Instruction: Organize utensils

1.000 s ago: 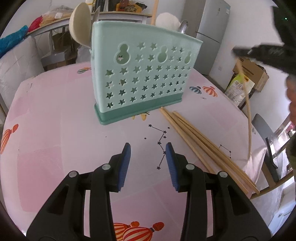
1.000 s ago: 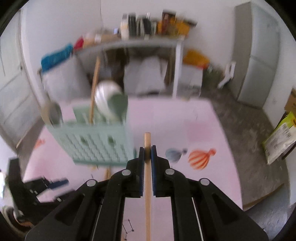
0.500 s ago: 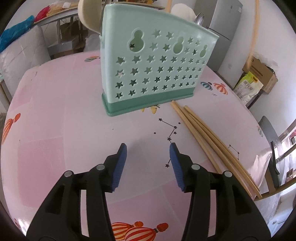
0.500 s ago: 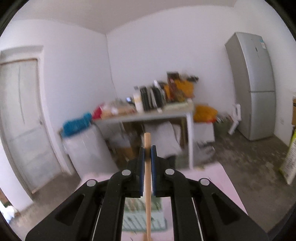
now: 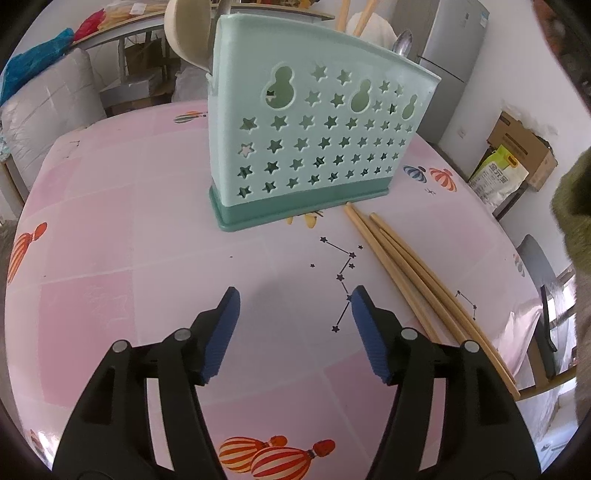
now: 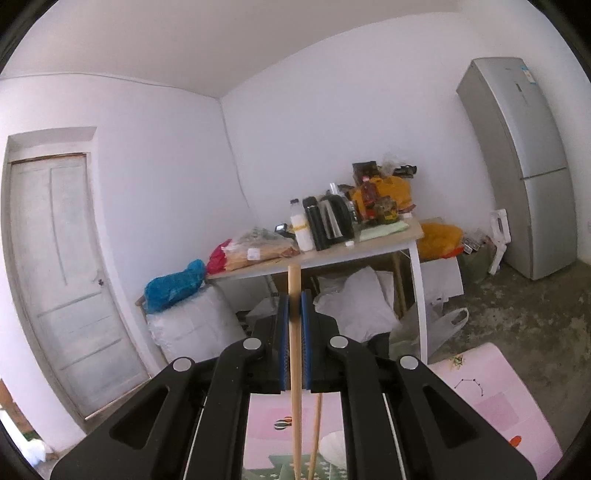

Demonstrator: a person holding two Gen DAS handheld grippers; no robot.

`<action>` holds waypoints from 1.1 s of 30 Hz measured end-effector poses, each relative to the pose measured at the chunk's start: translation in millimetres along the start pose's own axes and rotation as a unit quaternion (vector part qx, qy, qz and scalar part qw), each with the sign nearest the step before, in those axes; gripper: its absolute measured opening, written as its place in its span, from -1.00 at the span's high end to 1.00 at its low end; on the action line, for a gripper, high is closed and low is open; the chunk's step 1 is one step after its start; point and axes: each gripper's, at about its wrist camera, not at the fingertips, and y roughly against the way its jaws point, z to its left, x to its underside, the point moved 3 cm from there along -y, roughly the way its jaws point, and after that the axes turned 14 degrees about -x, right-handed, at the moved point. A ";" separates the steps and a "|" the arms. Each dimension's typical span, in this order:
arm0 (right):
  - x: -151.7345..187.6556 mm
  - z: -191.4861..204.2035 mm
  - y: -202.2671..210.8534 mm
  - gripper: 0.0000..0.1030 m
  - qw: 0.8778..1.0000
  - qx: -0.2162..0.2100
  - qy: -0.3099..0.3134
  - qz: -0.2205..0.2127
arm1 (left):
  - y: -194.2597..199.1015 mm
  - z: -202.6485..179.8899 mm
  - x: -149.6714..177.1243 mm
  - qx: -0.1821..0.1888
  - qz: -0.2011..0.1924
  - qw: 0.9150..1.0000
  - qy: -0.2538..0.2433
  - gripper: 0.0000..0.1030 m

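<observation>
The right tool [image 6: 294, 302] is clamped on a chopstick [image 6: 295, 369], blue pads pressed to both sides of the wood. The stick stands nearly upright: its blunt top pokes just above the pads, and its shaft runs down between the black arms toward the holder [image 6: 284, 467] at the bottom edge of the right view. A second chopstick [image 6: 316, 432] rises just beside it, free of the pads. The tool faces about level into the room: a cluttered side table [image 6: 369, 254] with a kettle and bottles, a door [image 6: 55, 266] on the left, a fridge [image 6: 517, 166] on the right.

The left tool [image 5: 293, 306] hangs over the pink table [image 5: 110, 240], tilted down at it. Its jaws have just been opening and now stand apart with only cloth between them. Past it the mint holder [image 5: 306, 147], pierced with stars, stands upright on its darker base; a pale ladle [image 5: 188, 33], a metal spoon [image 5: 402, 40] and two chopstick ends [image 5: 351, 14] stick out of its top. Three chopsticks [image 5: 406, 273] lie together on the table, right of the tool, running from just beside the holder's base to the table's edge. A green sleeve [image 5: 576, 210] shows at the far right.
</observation>
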 end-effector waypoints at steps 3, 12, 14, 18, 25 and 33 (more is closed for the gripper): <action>19.7 -12.2 -5.9 0.86 1.000 0.001 -0.017 0.010 | 0.5 0.4 -0.3 -0.001 0.000 1.000 0.001 -0.19; 71.9 -54.3 24.9 0.23 0.994 0.026 -0.071 0.074 | 1.1 -0.8 0.9 -0.002 0.004 1.000 0.001 -0.23; 71.1 -59.6 43.2 0.14 0.994 0.037 -0.072 0.067 | 1.0 -2.2 0.8 -0.002 0.005 1.000 0.000 -0.24; 73.4 -63.4 82.3 0.06 0.994 0.055 -0.069 0.063 | 0.9 -5.5 0.3 -0.004 0.007 1.000 0.001 -0.26; 114.0 -75.0 124.5 0.06 0.981 0.082 -0.099 0.142 | 0.0 -11.6 1.2 -0.009 0.010 1.000 -0.004 -0.32; 206.6 -77.4 136.7 0.06 0.940 0.075 -0.162 0.292 | -0.6 -21.3 5.3 -0.014 0.017 1.000 -0.011 -0.34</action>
